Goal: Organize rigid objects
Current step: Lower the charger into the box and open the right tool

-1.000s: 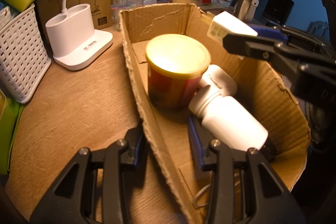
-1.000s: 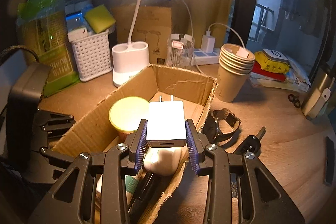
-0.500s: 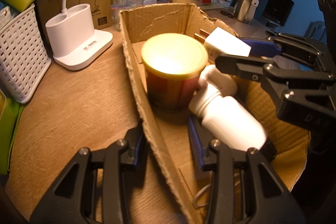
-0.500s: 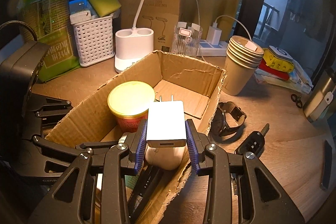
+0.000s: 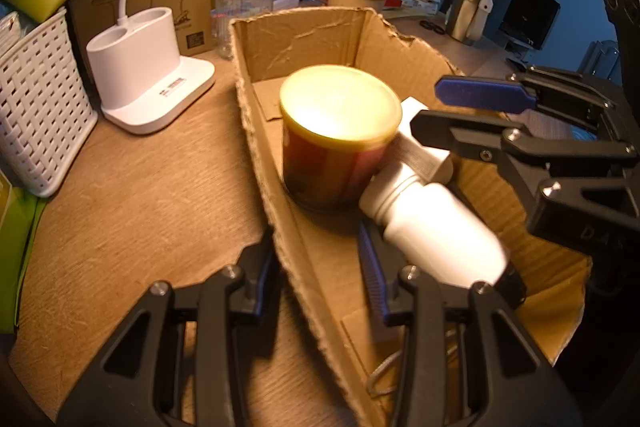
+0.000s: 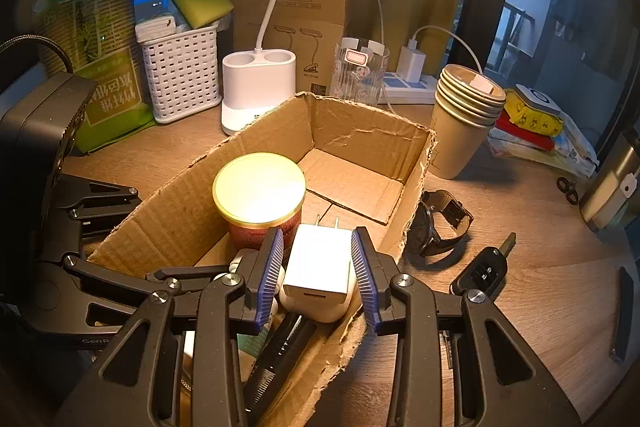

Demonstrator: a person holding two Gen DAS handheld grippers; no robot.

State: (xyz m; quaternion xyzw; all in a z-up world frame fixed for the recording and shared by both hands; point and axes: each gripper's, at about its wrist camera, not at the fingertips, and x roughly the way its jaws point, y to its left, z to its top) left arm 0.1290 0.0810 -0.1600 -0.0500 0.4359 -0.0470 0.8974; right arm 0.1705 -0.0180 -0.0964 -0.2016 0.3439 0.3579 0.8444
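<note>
- You are spreading the right hand-held gripper [image 6: 318,267], releasing the white charger [image 6: 318,265] inside the cardboard box [image 6: 368,131], beside the yellow-lidded can [image 6: 258,189].
- Your left hand-held gripper [image 5: 320,275] is straddling the box wall, apparently ungripped; be lifting straight up, clearing the charger.

your wooden desk [image 6: 520,327] carries the cardboard box [image 6: 360,135]. a watch [image 6: 440,223] and car key [image 6: 484,271] lie beside it.
</note>
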